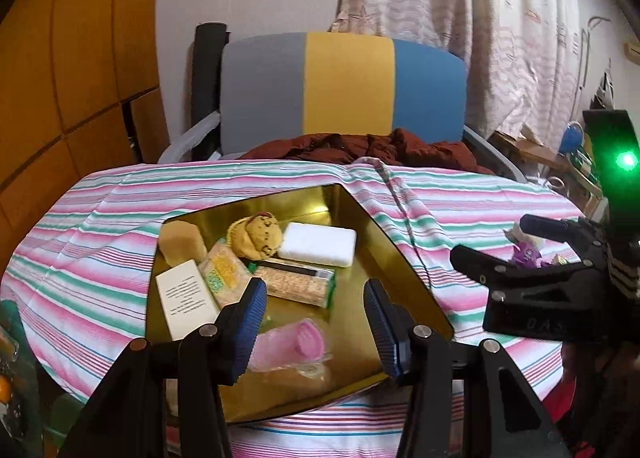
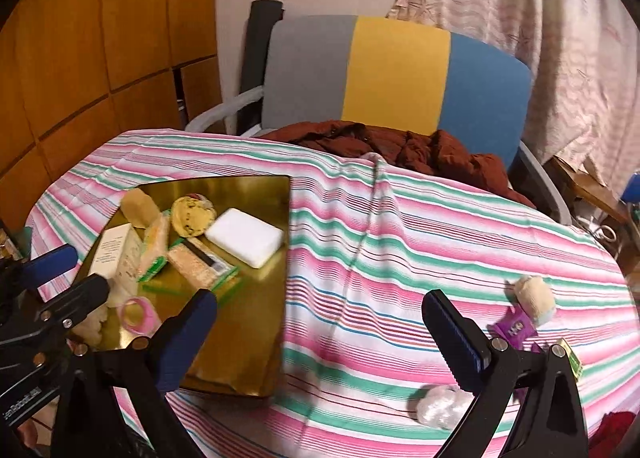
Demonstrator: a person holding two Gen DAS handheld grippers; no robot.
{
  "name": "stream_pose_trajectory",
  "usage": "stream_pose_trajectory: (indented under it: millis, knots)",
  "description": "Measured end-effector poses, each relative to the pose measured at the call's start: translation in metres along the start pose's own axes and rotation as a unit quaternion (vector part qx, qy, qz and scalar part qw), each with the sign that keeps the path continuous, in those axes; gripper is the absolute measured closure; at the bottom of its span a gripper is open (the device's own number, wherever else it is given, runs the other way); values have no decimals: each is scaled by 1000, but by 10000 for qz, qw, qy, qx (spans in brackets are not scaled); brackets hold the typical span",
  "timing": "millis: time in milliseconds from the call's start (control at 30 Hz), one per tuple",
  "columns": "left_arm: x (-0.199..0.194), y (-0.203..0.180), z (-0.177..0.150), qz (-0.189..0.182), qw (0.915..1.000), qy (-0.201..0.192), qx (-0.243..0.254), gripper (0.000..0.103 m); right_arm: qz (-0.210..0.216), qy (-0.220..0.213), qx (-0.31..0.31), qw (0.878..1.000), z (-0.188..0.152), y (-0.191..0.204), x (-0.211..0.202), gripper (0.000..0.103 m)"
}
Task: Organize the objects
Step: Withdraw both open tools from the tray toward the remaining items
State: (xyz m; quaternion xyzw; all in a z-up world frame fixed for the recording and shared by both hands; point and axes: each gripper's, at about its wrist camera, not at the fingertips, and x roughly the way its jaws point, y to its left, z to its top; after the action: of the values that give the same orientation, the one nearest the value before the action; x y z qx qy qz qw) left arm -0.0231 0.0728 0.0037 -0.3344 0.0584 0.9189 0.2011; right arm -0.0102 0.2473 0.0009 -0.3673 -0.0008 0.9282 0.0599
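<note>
The left tongs [image 1: 314,322] hang over the near half of the gold tray [image 1: 394,254], spread wide with nothing between the blue pads; a pink wrapped item [image 1: 298,342] lies in the tray just beyond them. The right tongs [image 2: 320,338] hover above the striped tablecloth [image 2: 360,258], to the right of the tray, also spread wide and empty. In the left wrist view the right tongs show at the right edge, tilted across the cloth with a green light glowing on the body.

The tray sits on the left part of the tabletop. Left to right it holds a white printed box [image 1: 186,300], a tan block [image 1: 182,242], a green-edged cracker packet [image 1: 222,274], a chocolate-chip cookie [image 1: 256,236], a second cracker packet [image 1: 298,284] and a white bar [image 1: 318,244].

Only the right wrist view shows the loose items on the right of the tabletop clearly: a clear crinkled wrapper [image 2: 438,406] just beside the right finger, a purple sachet [image 2: 514,328], a cream roll [image 2: 534,296] touching the sachet, and a small yellow-green box [image 2: 570,356] partly hidden behind the finger. In the left wrist view these are mostly hidden behind the right tongs.

Beyond the tabletop stands a chair [image 2: 396,74] with a grey, yellow and blue back, with a rust-brown garment [image 2: 400,146] on its seat.
</note>
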Motion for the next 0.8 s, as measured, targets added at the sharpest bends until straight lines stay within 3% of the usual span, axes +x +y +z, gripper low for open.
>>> stream_pose_trajectory:
  millis: [267, 567, 667, 800]
  knots:
    - [4, -26, -1, -198, 9991, 69, 378, 52, -398, 174, 269, 9987, -8, -56, 3, 0]
    - [13, -59, -2, -459, 9958, 224, 755, 52, -1215, 204, 943, 9879, -12, -171, -3, 0]
    - [16, -70, -4, -557, 9941, 278, 882, 52, -1429, 151, 1692, 9750, -22, -229, -5, 0]
    - [22, -87, -2, -717, 9914, 358, 1036, 52, -1722, 54, 2798, 9445, -46, -290, -10, 0]
